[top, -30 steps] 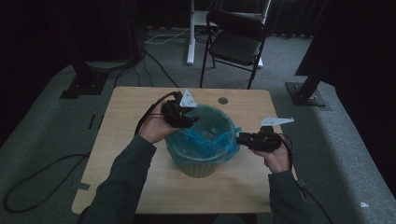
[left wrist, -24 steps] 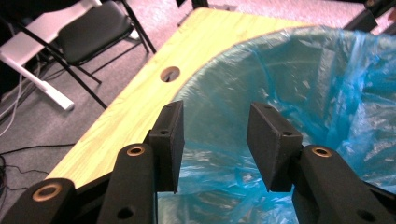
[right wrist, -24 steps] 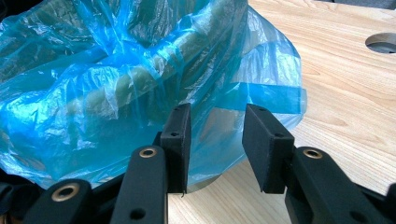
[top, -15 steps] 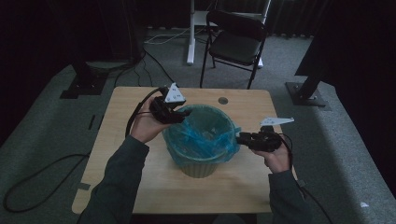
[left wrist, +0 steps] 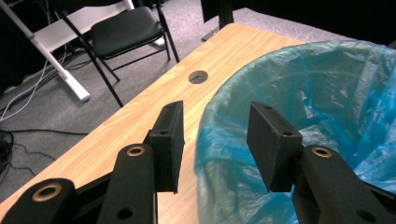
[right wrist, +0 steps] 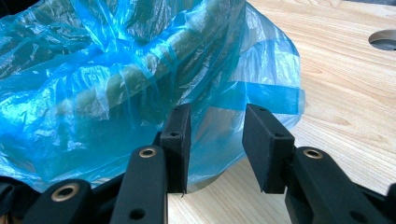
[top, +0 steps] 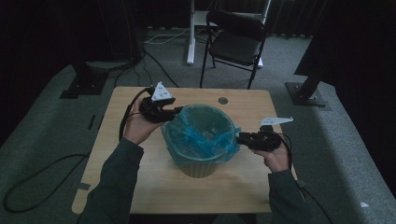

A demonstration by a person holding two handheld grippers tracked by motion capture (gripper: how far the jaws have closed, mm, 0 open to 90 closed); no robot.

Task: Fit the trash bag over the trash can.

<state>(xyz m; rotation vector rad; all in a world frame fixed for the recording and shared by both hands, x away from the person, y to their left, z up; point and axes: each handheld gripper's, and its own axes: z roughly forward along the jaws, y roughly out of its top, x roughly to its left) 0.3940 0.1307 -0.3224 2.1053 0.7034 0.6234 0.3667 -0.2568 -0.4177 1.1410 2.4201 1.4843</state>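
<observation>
— Where's the bin?

— The bin (top: 201,161) stands mid-worktop (top: 140,186), lined with a blue bag (top: 201,133) folded over its rim.

— And your left claw?

— My left claw (top: 176,110) is at the bin's far-left rim, jaws apart — one outside over the wood, the other over the bag's edge. I can't tell whether they touch the plastic.

— The right one?

— My right claw (top: 239,138) sits at the bin's right side, jaws apart too, with the bag's overhanging skirt just ahead of them — nothing clamped.

— Anything else about?

— A round hole (top: 222,100) in the worktop beyond the bin, and a black chair (top: 236,39) on the floor behind.
</observation>
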